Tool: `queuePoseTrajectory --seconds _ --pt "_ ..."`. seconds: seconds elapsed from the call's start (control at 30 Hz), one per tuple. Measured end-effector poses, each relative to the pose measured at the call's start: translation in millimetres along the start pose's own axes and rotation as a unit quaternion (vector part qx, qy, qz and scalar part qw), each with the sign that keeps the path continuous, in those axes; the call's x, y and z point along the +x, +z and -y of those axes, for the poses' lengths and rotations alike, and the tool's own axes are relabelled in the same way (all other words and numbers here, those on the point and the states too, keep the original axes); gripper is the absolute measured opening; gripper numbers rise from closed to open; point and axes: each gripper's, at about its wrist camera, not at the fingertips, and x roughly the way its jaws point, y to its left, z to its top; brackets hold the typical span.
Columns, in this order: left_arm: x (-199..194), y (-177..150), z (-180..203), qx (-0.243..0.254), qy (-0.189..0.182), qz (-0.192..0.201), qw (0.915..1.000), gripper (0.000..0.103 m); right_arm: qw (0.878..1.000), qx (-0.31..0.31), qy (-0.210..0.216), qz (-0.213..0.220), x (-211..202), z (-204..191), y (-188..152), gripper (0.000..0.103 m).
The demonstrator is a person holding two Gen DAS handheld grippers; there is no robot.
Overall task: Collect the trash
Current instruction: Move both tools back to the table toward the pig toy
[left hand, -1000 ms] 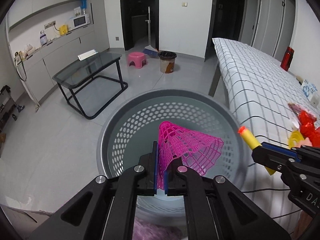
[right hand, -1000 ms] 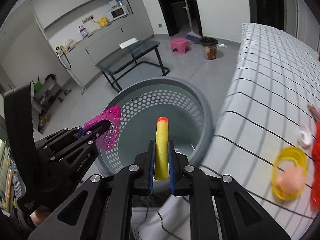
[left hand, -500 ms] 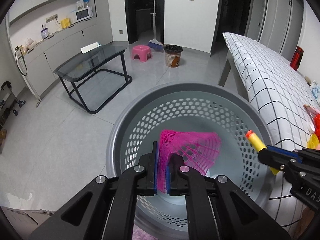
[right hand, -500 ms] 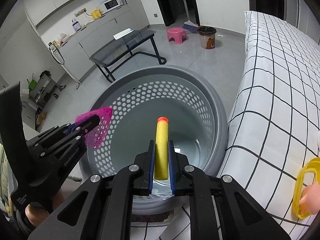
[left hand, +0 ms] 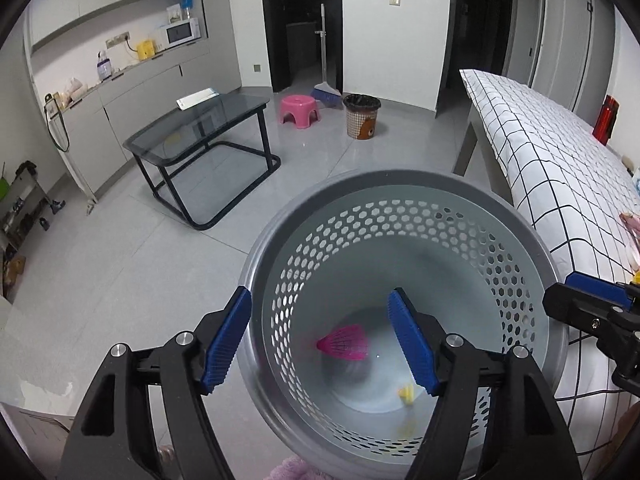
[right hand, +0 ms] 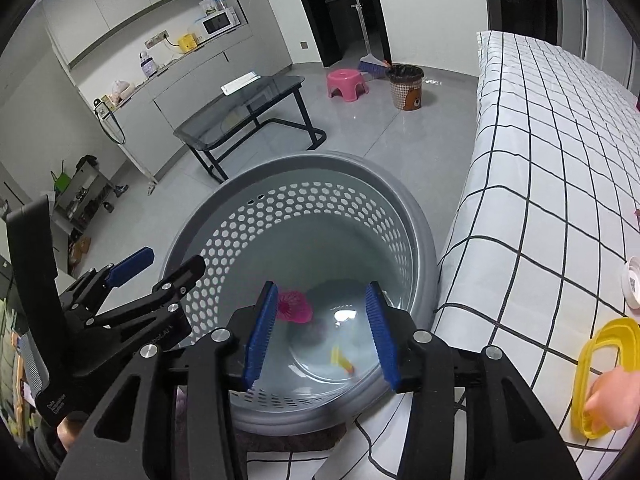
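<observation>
A grey perforated basket (left hand: 280,232) stands on the floor beside the bed, right under both grippers. A pink mesh piece (left hand: 344,343) and a yellow foam dart (left hand: 407,394) lie blurred near its bottom. My left gripper (left hand: 319,296) hangs over the basket, its jaws opening, with nothing between the blue pads. From the right wrist, the same basket (right hand: 424,240) holds the pink mesh piece (right hand: 294,306) and the dart (right hand: 342,358). My right gripper (right hand: 321,288) is also opening and holds nothing. The left gripper (right hand: 172,260) shows at the left of that view.
The bed with a checked sheet (right hand: 560,160) runs along the right and carries a yellow ring-shaped toy (right hand: 600,360) and a white lid (right hand: 632,280). Farther off are a glass table (left hand: 200,132), a pink stool (left hand: 298,106), a small bin (left hand: 362,116) and a broom.
Both grippers went from shut to open. The pink mesh piece left the left jaws and the yellow dart left the right jaws; both dropped into the basket.
</observation>
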Motion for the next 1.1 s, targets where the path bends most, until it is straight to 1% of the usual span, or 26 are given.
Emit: queuePoseTrajectory --seconds 0.1,0.33,0.4,0.47,0.53,0.57,0.77,0.93,1.03,1.1 --pt "-1 0 0 -0.001 0.001 0.0 1.0 0.073 1.0 -0.002 -0.002 0.001 0 -1 -1 0.044" --pt "-4 -2 -4 -0.003 0.005 -0.004 1.0 0.075 1.0 -0.002 -0.002 0.002 0 0 -2 0.044" --pt "-7 -2 -3 -0.002 0.007 -0.004 1.0 0.079 1.0 -0.002 -0.003 0.003 0 0 -1 0.044" --pt "-11 -2 -2 -0.002 0.008 0.001 1.0 0.081 1.0 -0.001 -0.003 0.003 -2 -1 0 0.044" --pt "-18 -2 -1 -0.003 0.006 0.007 1.0 0.084 1.0 -0.004 -0.006 0.008 -9 -2 -2 0.048" --pt "-21 -1 0 -0.004 0.005 0.009 0.9999 0.087 1.0 -0.004 -0.008 0.012 -12 -1 -2 0.05" --pt "-44 -1 14 0.003 -0.009 0.025 0.9996 0.091 0.999 0.008 -0.018 0.031 -40 12 -15 0.05" --pt "-61 -2 38 0.017 -0.028 0.033 0.9989 0.093 0.997 0.03 -0.042 0.057 -74 39 -37 0.051" --pt "-70 -4 56 0.031 -0.044 0.038 0.9978 0.093 0.994 0.043 -0.07 0.075 -100 59 -55 0.053" --pt "-76 -6 70 0.04 -0.052 0.041 0.997 0.094 0.99 0.051 -0.097 0.088 -121 75 -70 0.054"
